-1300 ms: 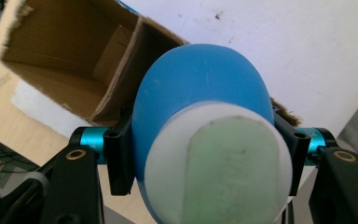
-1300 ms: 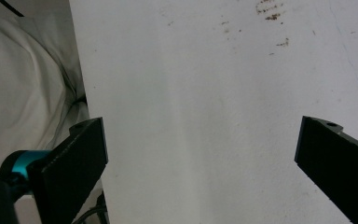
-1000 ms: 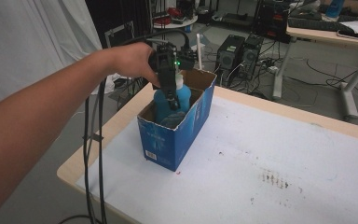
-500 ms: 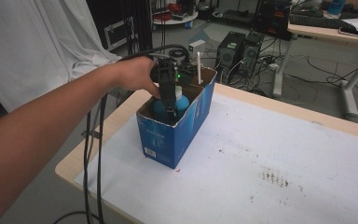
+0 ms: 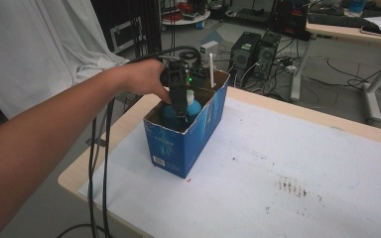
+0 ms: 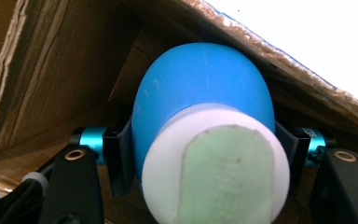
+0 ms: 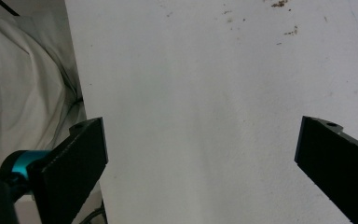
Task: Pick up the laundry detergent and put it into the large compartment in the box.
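a white sheet (image 5: 287, 168) covers the tabletop (image 5: 129, 126), marked with small brown stains (image 5: 290, 186) at lower right of the high view. a white cloth (image 5: 34, 49) hangs at upper left. two dark computer towers (image 5: 252, 52) stand on the floor at upper centre, with cables around them. another desk (image 5: 357, 32) fills the upper right, with a white leg (image 5: 372, 94) below it.

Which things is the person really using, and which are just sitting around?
Being used:
- left gripper, shut on the blue bottle
- blue cardboard box holding the bottle

Just sitting around:
- white stick in the box
- computer towers on the floor
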`<state>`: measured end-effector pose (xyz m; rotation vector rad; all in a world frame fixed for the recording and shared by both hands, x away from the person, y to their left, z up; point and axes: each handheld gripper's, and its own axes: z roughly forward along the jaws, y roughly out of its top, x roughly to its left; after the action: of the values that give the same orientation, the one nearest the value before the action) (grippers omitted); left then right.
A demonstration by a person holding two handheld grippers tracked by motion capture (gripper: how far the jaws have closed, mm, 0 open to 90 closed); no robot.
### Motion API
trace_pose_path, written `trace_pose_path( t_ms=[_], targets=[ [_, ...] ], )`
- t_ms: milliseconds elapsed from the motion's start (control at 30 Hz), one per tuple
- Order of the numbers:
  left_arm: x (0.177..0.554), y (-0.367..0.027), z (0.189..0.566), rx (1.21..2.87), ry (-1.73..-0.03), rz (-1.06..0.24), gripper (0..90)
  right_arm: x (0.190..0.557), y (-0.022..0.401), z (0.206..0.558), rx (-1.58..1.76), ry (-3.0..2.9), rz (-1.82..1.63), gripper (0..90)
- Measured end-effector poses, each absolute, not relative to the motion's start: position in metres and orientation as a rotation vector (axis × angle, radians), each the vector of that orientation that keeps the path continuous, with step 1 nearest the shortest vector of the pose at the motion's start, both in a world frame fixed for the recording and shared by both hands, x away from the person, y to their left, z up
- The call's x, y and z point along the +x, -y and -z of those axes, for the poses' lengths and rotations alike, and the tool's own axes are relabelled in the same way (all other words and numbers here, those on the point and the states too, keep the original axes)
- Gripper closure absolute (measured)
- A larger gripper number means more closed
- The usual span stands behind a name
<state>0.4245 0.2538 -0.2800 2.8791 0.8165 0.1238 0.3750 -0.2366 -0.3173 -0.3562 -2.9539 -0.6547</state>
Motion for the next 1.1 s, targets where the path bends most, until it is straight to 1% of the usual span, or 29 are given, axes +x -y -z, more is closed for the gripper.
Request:
trace_pose_path(
  t_ms=[167,233,333,400,467,600,700,767,833,1000,1033,1100],
  targets=[
    [0.426,-0.255,0.279,2.870,-0.835,-0.124,37.3,0.375,0.236,0.317,-0.347,2.955,0.655,1.5],
    [0.426,-0.257,0.277,2.842,-0.861,-0.129,33.2,0.375,0.236,0.317,-0.350,2.956,0.654,1.5],
    [0.425,-0.260,0.270,2.808,-0.873,-0.123,29.7,0.375,0.236,0.317,-0.348,2.956,0.655,1.5],
    [0.424,-0.263,0.264,2.796,-0.880,-0.127,29.6,0.374,0.235,0.317,-0.352,2.956,0.643,1.5],
    [0.423,-0.265,0.257,2.773,-0.901,-0.135,23.0,0.374,0.234,0.318,-0.344,2.956,0.646,1.5],
    [0.418,-0.266,0.239,2.737,-0.895,-0.165,22.7,0.374,0.232,0.318,-0.338,2.957,0.644,1.5],
    [0.411,-0.264,0.223,2.711,-0.847,-0.166,22.7,0.374,0.232,0.317,-0.335,2.957,0.643,1.5],
    [0.407,-0.261,0.213,2.701,-0.834,-0.201,22.7,0.373,0.232,0.317,-0.341,2.956,0.643,1.5],
    [0.404,-0.257,0.202,2.694,-0.841,-0.215,22.7,0.373,0.232,0.317,-0.336,2.959,0.649,1.5],
    [0.399,-0.238,0.178,2.703,-0.774,-0.246,22.7,0.373,0.231,0.315,-0.336,2.963,0.650,1.5],
    [0.399,-0.238,0.178,2.703,-0.774,-0.246,22.7,0.373,0.231,0.315,-0.336,2.963,0.650,1.5],
    [0.399,-0.225,0.170,2.710,-0.703,-0.205,22.7,0.372,0.231,0.314,-0.337,2.965,0.660,1.5]
  ],
)
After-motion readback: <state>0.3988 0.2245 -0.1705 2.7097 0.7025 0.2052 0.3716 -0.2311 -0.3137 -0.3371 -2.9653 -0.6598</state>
